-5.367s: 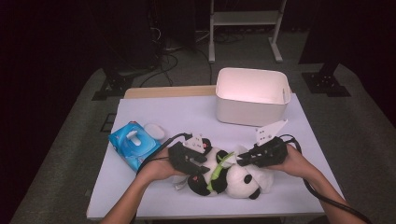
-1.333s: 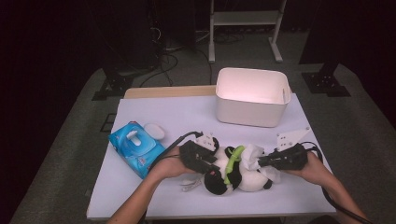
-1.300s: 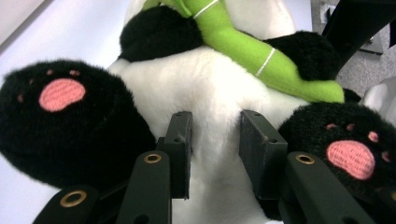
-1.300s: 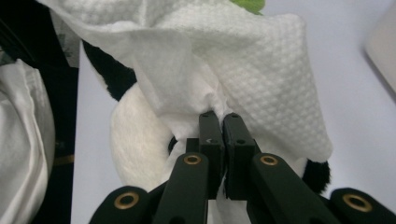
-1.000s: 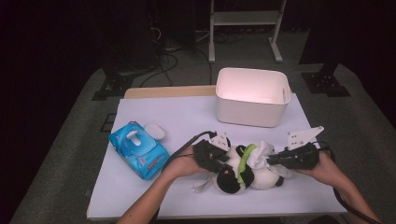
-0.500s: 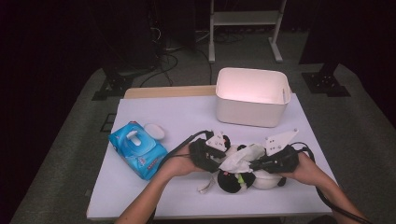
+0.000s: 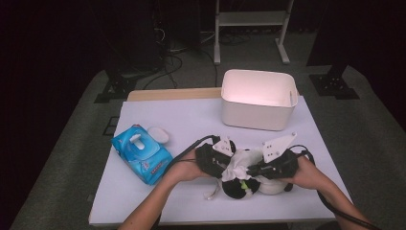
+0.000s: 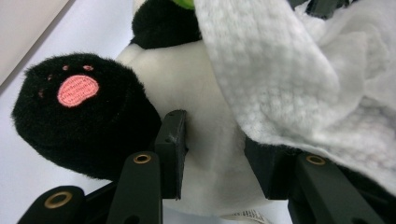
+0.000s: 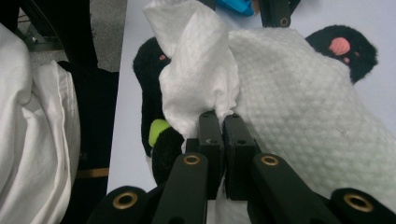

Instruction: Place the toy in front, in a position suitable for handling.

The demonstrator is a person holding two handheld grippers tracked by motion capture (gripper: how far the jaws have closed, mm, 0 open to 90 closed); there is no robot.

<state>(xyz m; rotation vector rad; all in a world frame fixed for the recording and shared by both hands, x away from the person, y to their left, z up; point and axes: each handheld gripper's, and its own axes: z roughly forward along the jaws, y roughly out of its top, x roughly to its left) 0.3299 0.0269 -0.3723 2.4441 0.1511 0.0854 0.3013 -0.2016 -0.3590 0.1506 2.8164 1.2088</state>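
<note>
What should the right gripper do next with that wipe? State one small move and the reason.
Probably drag the white wipe a little further across the panda toy. The right gripper is shut on a bunched fold of it, the wipe already drapes the toy's white body, and the left gripper clamps the toy to steady it on the table.

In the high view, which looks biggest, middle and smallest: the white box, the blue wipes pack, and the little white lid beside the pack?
1. White box, clearly the biggest.
2. Blue wipes pack, middle-sized.
3. Little white lid, smallest.
The box sits farther from the camera and looks biggest anyway, so the order is safe.
</note>
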